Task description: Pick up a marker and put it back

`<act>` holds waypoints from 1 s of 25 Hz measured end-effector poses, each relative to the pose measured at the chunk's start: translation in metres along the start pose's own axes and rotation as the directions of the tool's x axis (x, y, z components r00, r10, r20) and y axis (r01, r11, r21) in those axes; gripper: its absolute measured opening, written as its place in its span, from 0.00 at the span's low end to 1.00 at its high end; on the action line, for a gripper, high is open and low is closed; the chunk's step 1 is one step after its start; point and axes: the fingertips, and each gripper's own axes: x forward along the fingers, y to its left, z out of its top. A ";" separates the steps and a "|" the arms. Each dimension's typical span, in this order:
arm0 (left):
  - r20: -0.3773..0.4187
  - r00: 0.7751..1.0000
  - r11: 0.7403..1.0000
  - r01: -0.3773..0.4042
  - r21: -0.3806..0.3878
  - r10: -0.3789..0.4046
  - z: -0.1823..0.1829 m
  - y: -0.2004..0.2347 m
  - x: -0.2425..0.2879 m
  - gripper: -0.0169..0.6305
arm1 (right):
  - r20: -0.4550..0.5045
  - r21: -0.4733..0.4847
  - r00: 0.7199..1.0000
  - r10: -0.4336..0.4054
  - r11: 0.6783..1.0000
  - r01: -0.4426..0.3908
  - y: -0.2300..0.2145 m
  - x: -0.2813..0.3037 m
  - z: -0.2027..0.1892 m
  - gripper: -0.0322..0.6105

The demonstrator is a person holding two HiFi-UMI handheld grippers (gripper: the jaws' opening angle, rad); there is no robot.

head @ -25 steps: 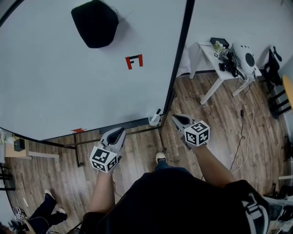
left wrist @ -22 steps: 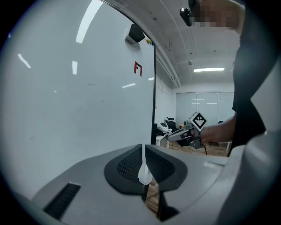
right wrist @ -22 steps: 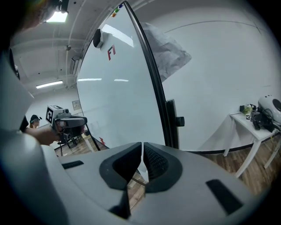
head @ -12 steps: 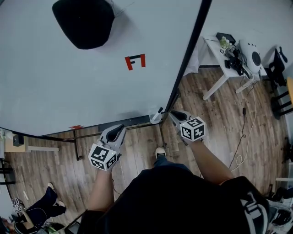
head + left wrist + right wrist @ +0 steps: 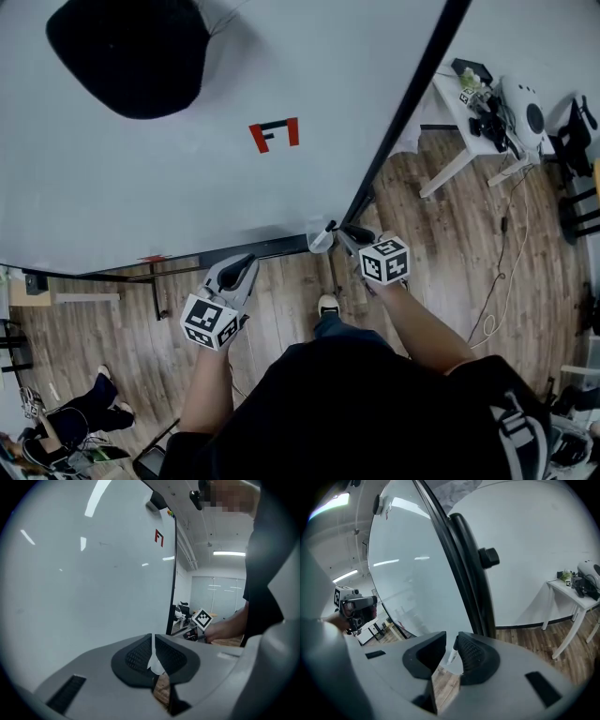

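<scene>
Head view shows our right gripper (image 5: 349, 234) at the whiteboard's (image 5: 234, 197) lower right corner, just beside a small cup (image 5: 317, 244) in which the marker (image 5: 326, 228) stands. Right gripper view shows its jaws apart with the marker in the gap, not yet clamped. Our left gripper (image 5: 244, 269) hangs below the board's bottom edge, jaws together on nothing. We judge we should centre the marker's shaft between the jaws, close firmly, then lift in line with the cup.
</scene>
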 end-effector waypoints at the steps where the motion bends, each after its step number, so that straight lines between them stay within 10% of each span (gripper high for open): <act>1: -0.003 1.000 1.000 0.000 -0.003 0.000 -0.002 0.000 0.001 0.08 | -0.006 0.007 1.000 0.001 1.000 -0.001 -0.001 0.003 -0.003 0.17; 25: -0.040 0.999 0.999 0.011 -0.046 -0.012 -0.023 0.002 0.016 0.08 | -0.083 0.112 0.996 0.028 0.994 -0.019 -0.015 0.052 -0.031 0.19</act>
